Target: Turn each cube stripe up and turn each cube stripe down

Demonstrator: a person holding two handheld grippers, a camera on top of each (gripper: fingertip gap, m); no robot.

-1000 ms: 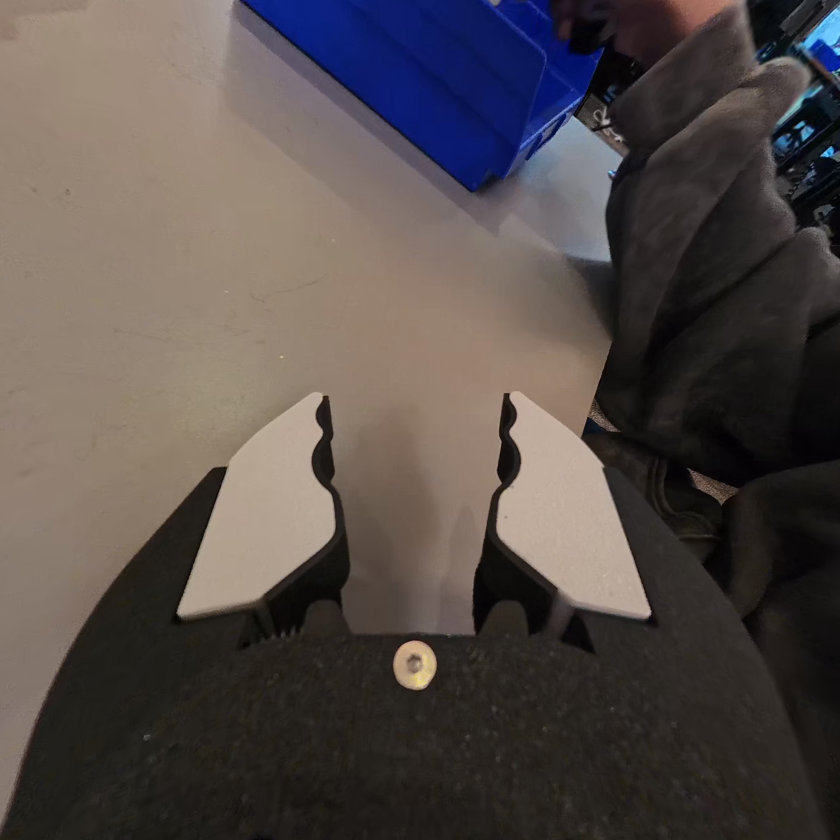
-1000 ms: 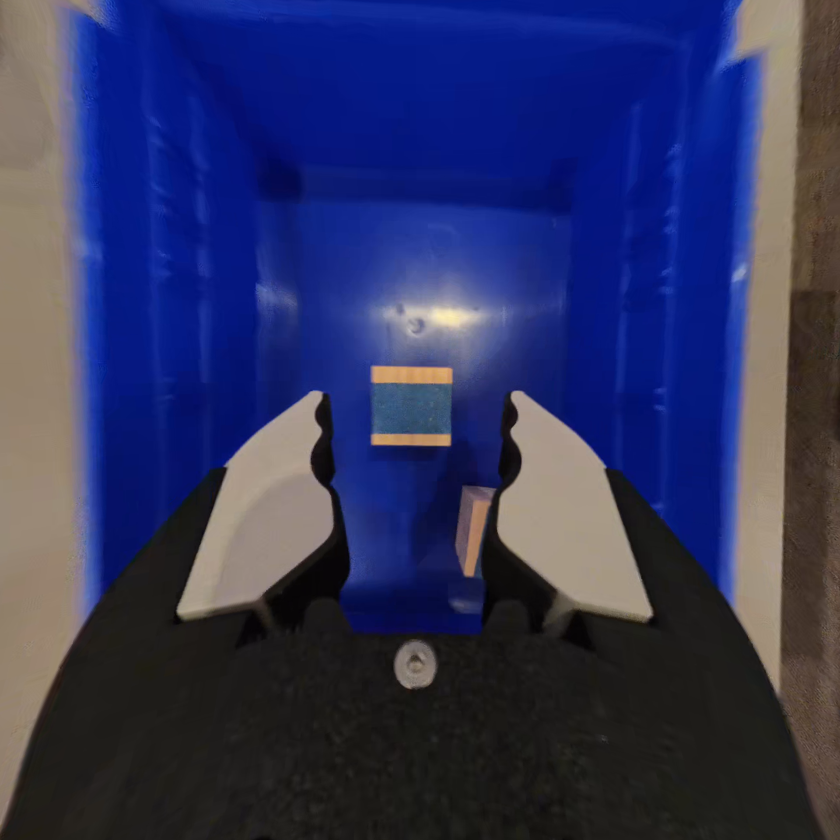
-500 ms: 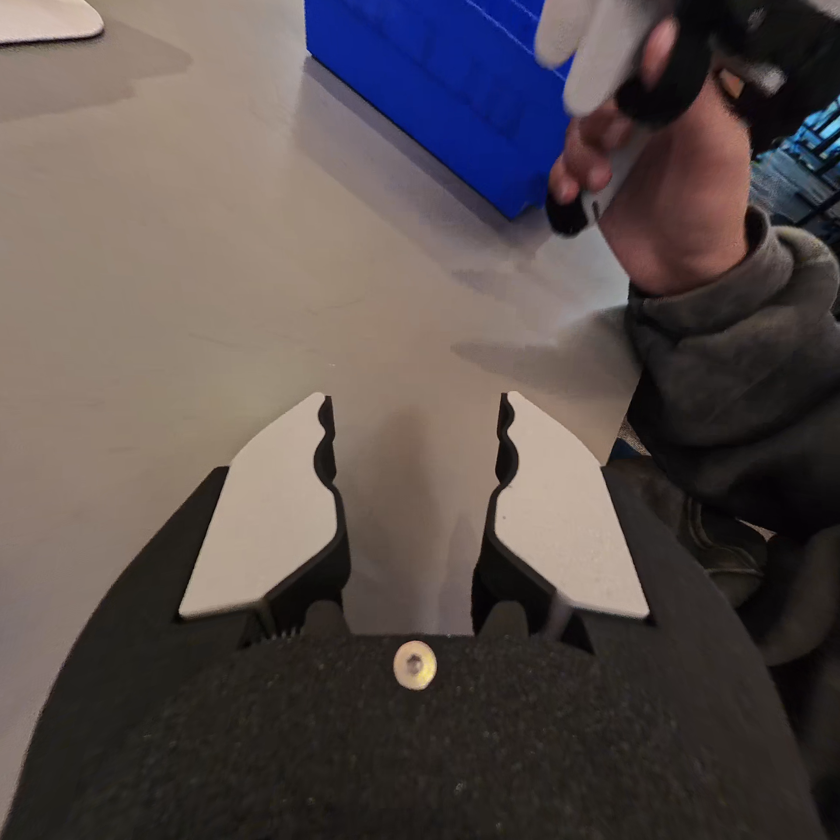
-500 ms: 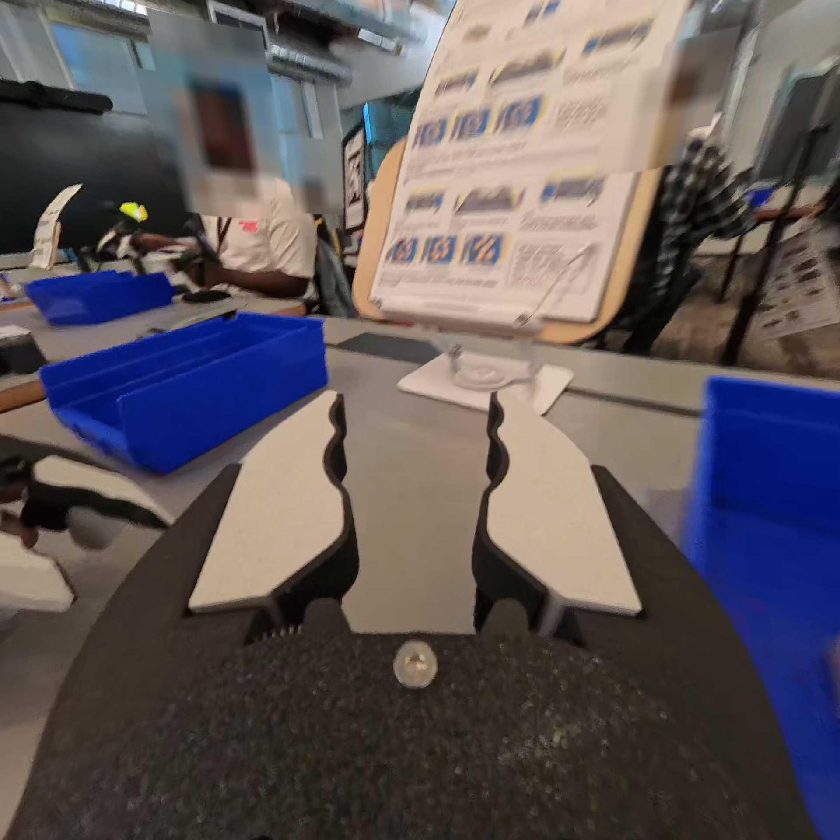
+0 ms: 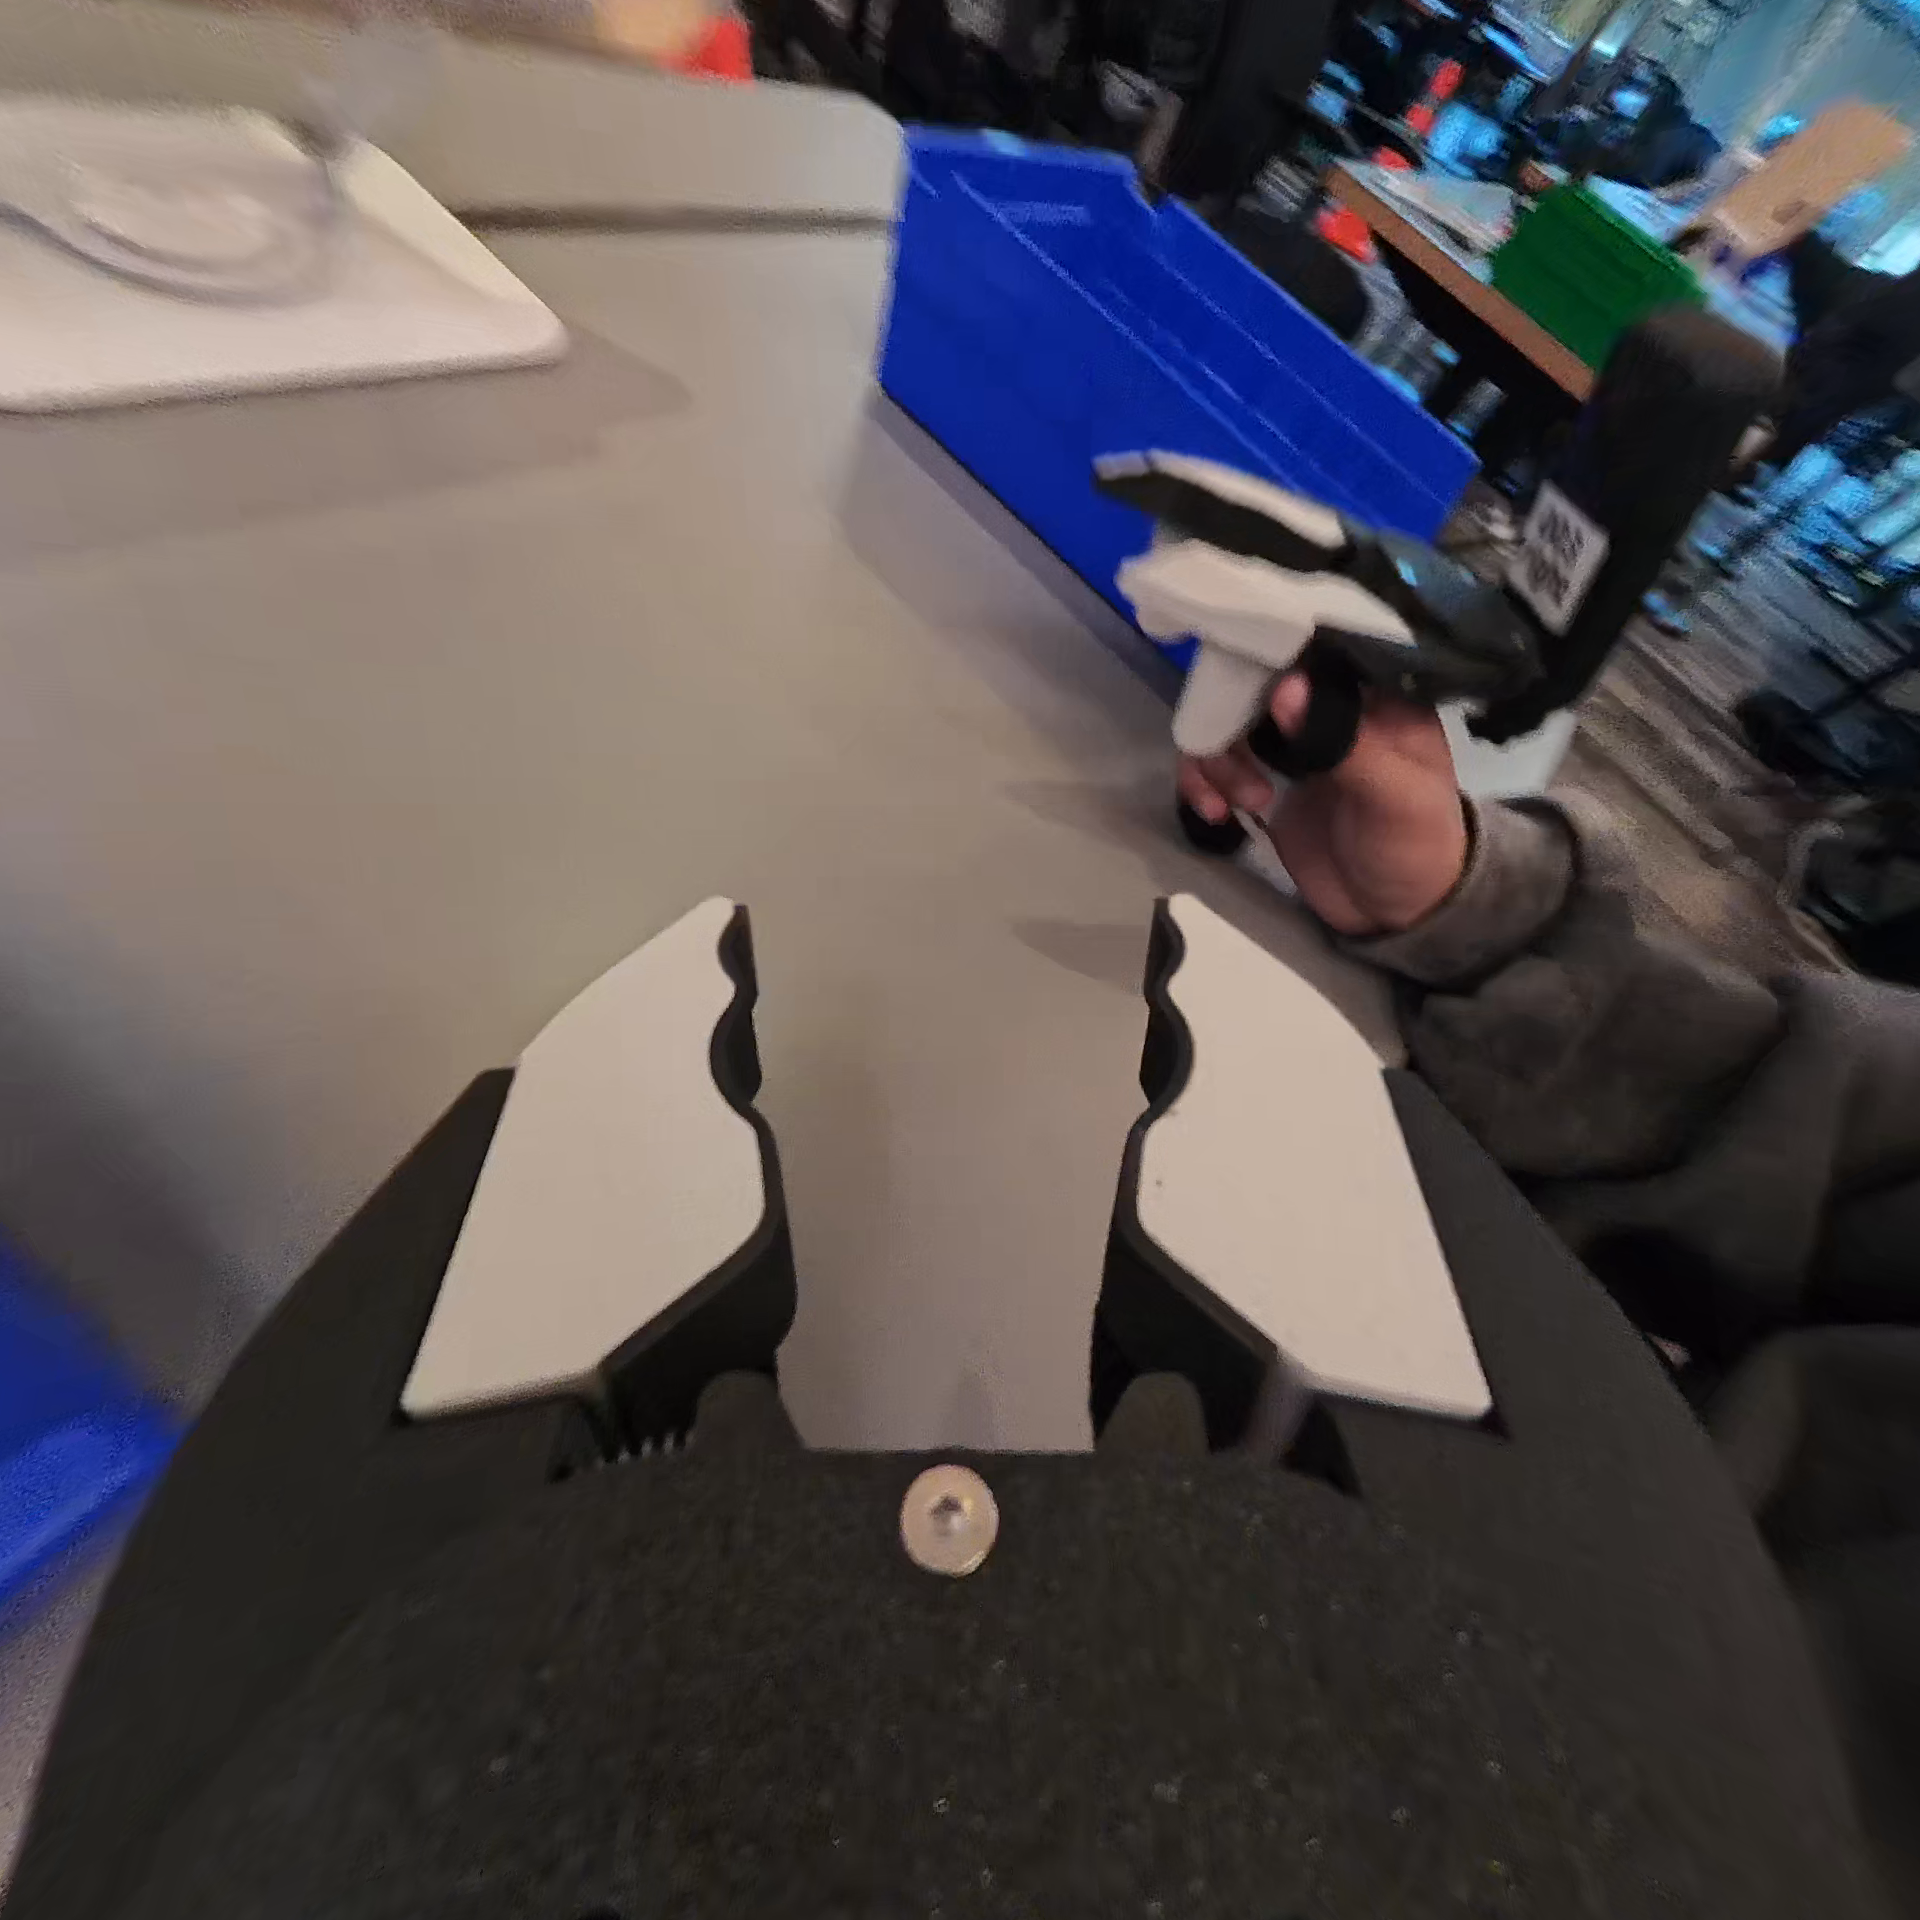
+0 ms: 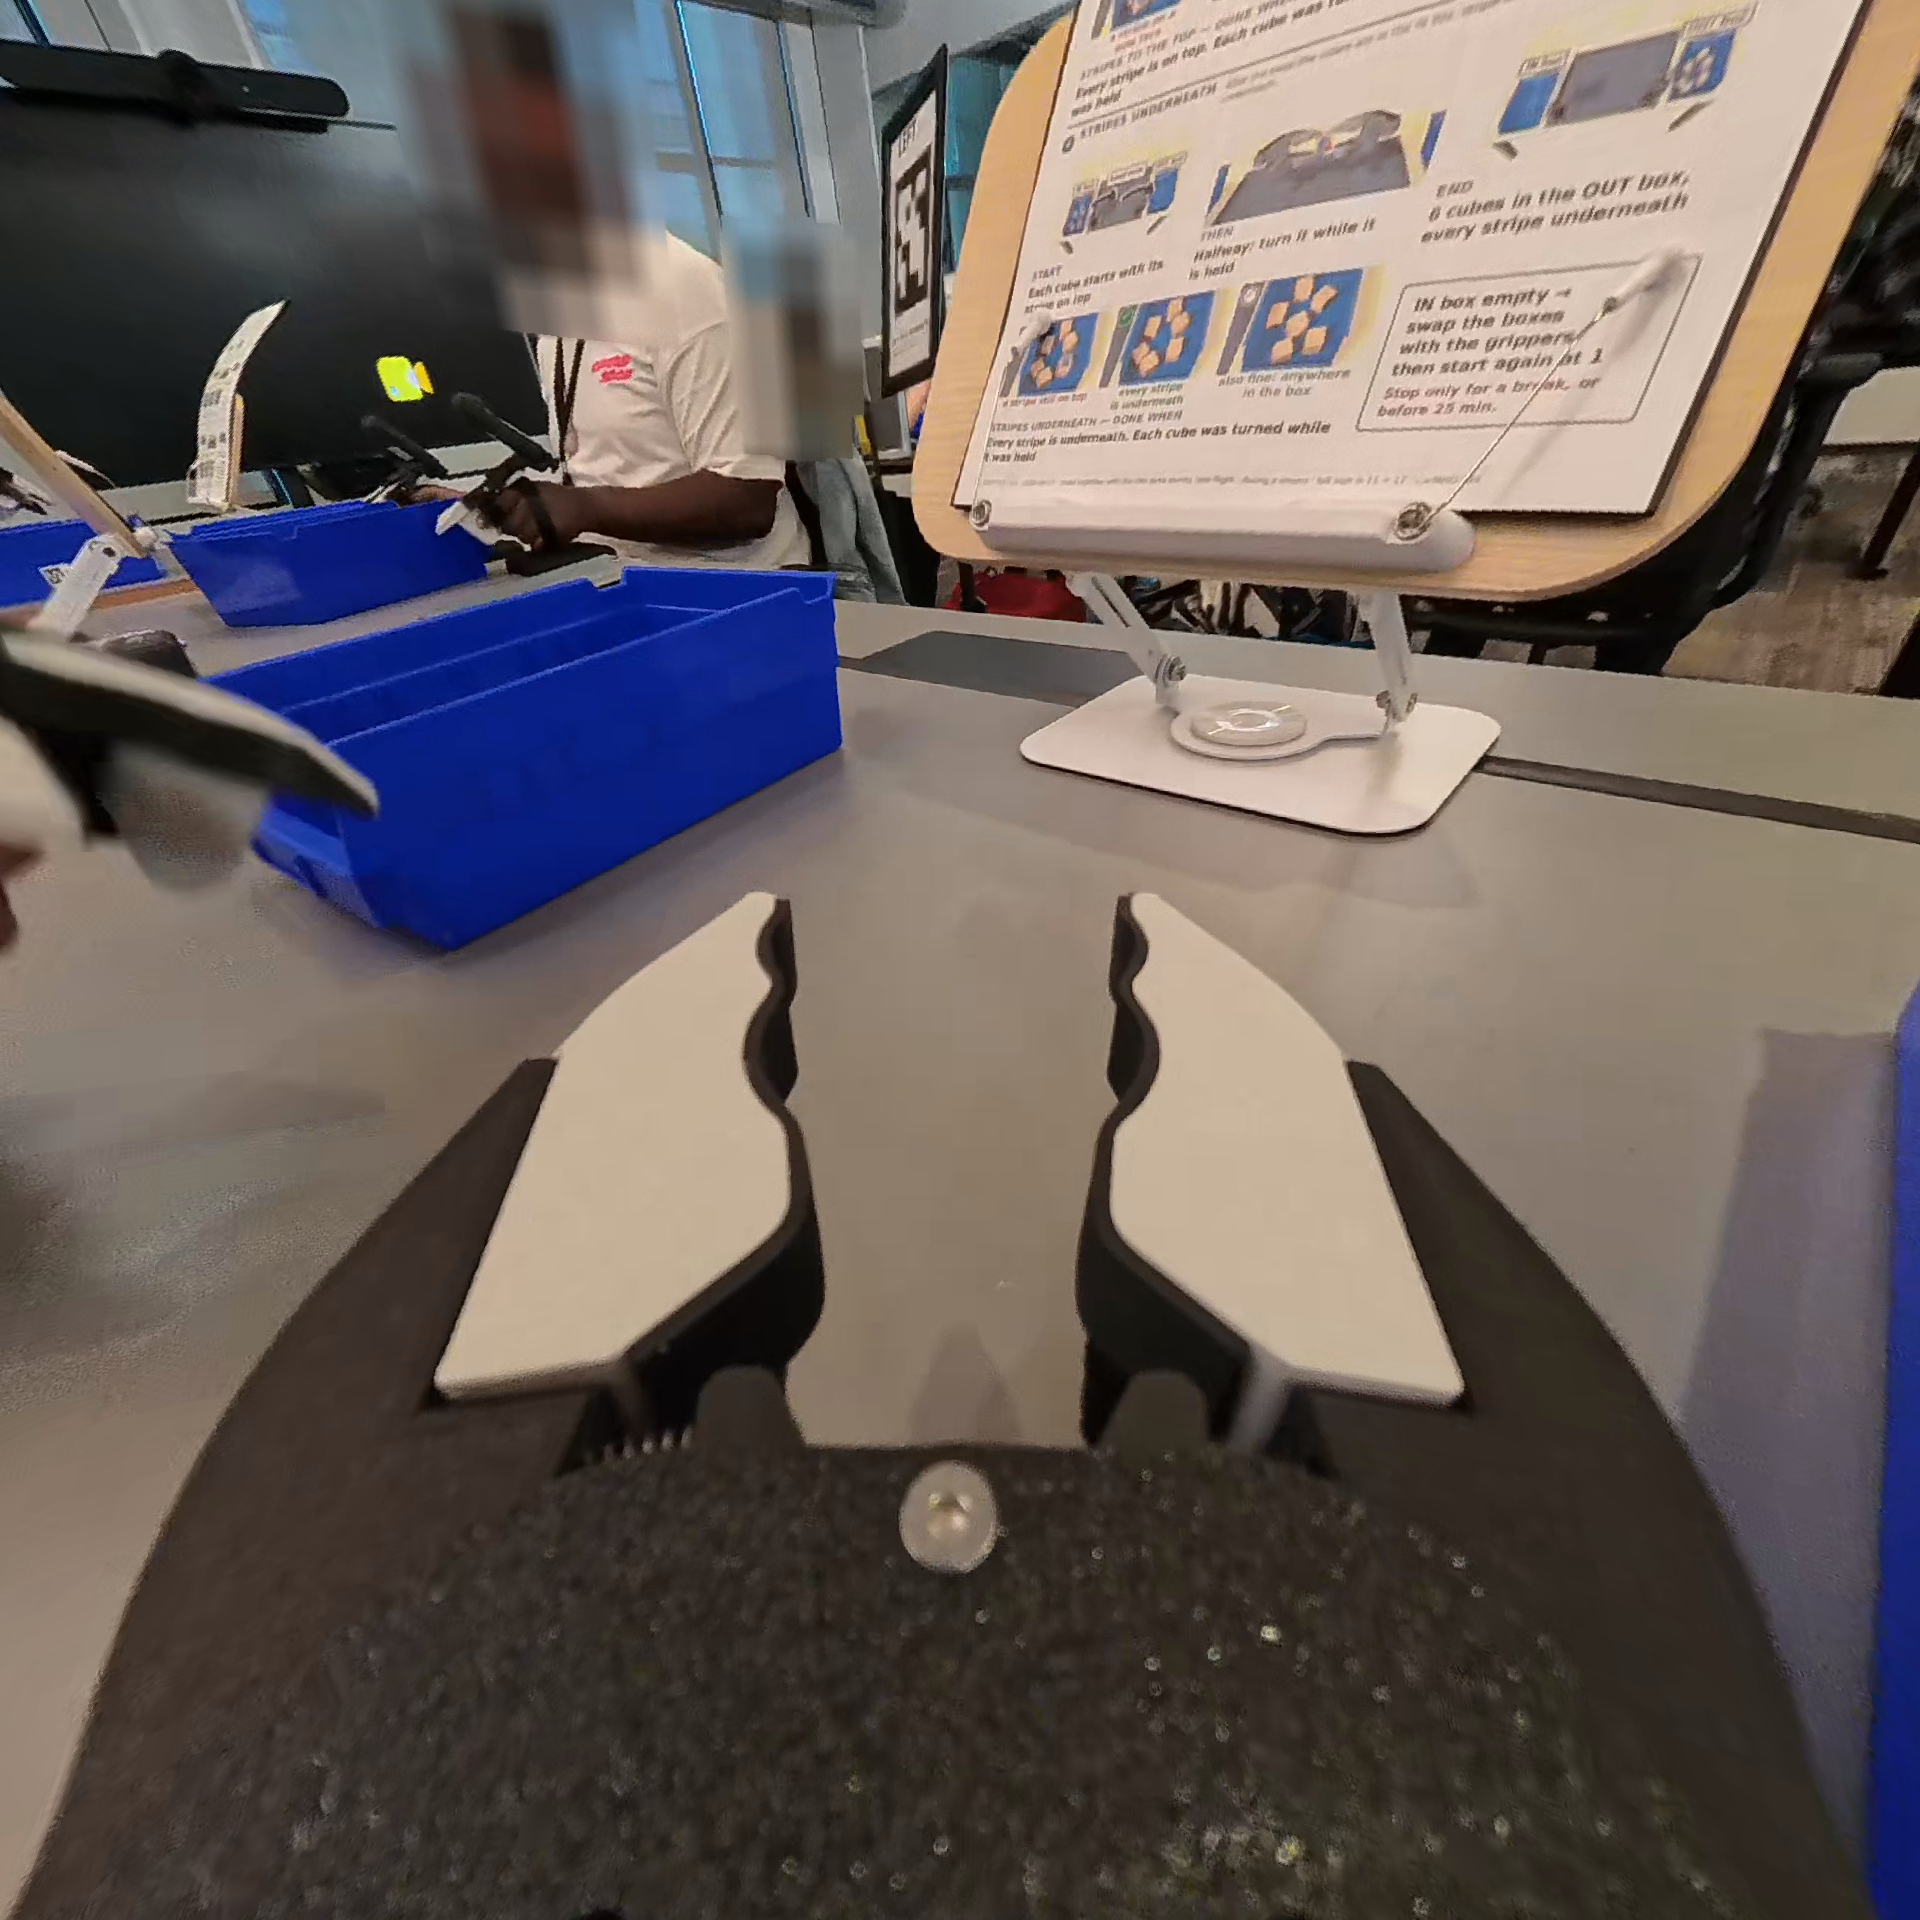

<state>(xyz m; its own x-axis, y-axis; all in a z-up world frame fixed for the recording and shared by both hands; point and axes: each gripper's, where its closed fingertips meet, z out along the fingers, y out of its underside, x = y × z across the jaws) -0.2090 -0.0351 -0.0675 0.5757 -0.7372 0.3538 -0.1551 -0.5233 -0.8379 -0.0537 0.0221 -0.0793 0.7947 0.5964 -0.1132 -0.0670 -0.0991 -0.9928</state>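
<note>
The left gripper [image 5: 948,914] is held just above the grey table [image 5: 520,675]. Its two white fingers [image 5: 613,1174] are spread apart, and nothing is held between them. Only bare table is seen in the gap.

The right gripper [image 6: 945,904] is held low over the same table [image 6: 1558,987]. Its fingers [image 6: 644,1174] are spread apart too, and nothing is pinched there.

No cube is seen in either view, so where the cubes are cannot be told.

In the left wrist view, a blue bin [image 5: 1132,343] is seen near the far right corner of the table. The right gripper [image 5: 1143,520] is seen in front of that bin, held in a hand [image 5: 1361,810] with a grey sleeve [image 5: 1538,966], near the right edge of the table. A white stand base [image 5: 229,270] is seen blurred toward the far left. A blurred blue shape [image 5: 52,1434] is seen at the left edge of this view.

In the right wrist view, another blue bin [image 6: 561,727] is set on the left side of the table, and its inside is not shown. A wooden board with a paper sheet [image 6: 1403,260] is held up on the white stand base [image 6: 1257,748] at the far edge of the table. The left gripper [image 6: 353,795] is seen blurred at the left, in front of the bin. A strip of blue [image 6: 1896,1455] is seen at the right edge of the view. Behind the table, a person in a white shirt [image 6: 644,416] is seated at another table with more blue bins [image 6: 322,556].
</note>
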